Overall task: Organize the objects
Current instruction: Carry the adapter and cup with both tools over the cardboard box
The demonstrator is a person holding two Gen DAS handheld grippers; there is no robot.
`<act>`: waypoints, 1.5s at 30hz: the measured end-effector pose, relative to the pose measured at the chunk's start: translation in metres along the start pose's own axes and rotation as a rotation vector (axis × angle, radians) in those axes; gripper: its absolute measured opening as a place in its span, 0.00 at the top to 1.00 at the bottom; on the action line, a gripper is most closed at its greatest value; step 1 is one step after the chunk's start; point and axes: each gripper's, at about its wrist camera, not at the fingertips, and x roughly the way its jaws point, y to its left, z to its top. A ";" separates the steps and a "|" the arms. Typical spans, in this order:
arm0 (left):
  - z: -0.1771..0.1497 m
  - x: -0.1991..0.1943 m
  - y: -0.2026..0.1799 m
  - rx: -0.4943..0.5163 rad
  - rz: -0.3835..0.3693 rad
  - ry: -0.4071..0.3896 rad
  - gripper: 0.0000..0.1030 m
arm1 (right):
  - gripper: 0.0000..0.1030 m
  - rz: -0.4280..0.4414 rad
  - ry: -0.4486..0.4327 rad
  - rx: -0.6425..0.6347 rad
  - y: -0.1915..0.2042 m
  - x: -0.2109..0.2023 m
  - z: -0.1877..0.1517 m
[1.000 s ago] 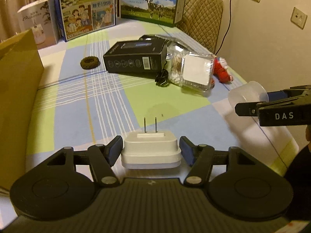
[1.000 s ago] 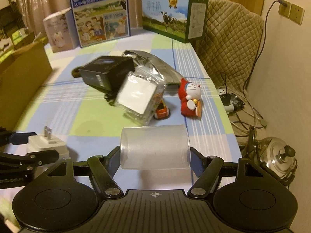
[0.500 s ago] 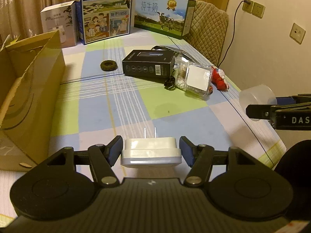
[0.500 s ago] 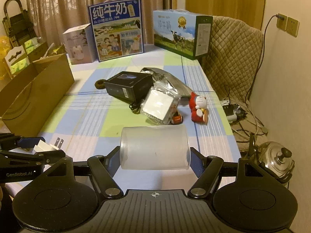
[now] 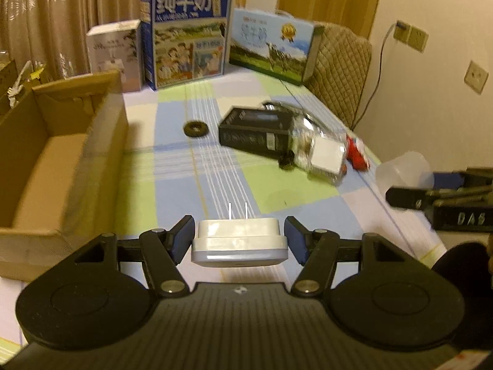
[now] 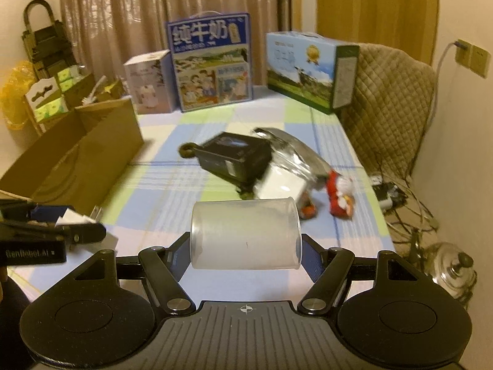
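Left tool (image 5: 239, 240) clamps the white plug adapter (image 5: 239, 242), prongs pointing far, held above the near checked worktop (image 5: 185, 178). Right tool (image 6: 245, 254) grips the frosted plastic cup (image 6: 245, 234) lying sideways between its fingers. Open cardboard box (image 5: 46, 166) sits left.

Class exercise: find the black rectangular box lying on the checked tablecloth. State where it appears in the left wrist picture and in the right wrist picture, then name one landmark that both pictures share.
Left wrist view: black box, right of centre, beyond the held white plug adapter.
Right wrist view: black box, near centre, above the held frosted plastic cup.
Shared landmark: the tall blue milk carton at the table's far end.
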 end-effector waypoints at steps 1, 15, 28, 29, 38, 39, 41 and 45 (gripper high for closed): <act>0.004 -0.004 0.004 -0.007 -0.001 -0.007 0.43 | 0.33 0.013 -0.001 -0.010 0.005 0.001 0.004; 0.077 -0.085 0.114 -0.027 0.150 -0.103 0.43 | 0.33 0.232 -0.054 -0.189 0.129 0.029 0.080; 0.079 -0.093 0.214 -0.072 0.235 -0.058 0.43 | 0.33 0.386 0.024 -0.310 0.230 0.087 0.115; 0.078 -0.090 0.220 -0.074 0.236 -0.053 0.43 | 0.33 0.387 0.029 -0.320 0.234 0.092 0.117; 0.069 -0.053 0.245 -0.084 0.221 0.003 0.43 | 0.33 0.374 0.080 -0.411 0.259 0.134 0.113; 0.069 -0.048 0.245 -0.086 0.219 0.008 0.43 | 0.33 0.373 0.084 -0.419 0.261 0.138 0.112; 0.068 -0.039 0.248 -0.089 0.214 0.018 0.43 | 0.33 0.372 0.090 -0.430 0.264 0.145 0.111; 0.063 -0.024 0.254 -0.106 0.206 0.037 0.42 | 0.33 0.368 0.097 -0.452 0.268 0.155 0.110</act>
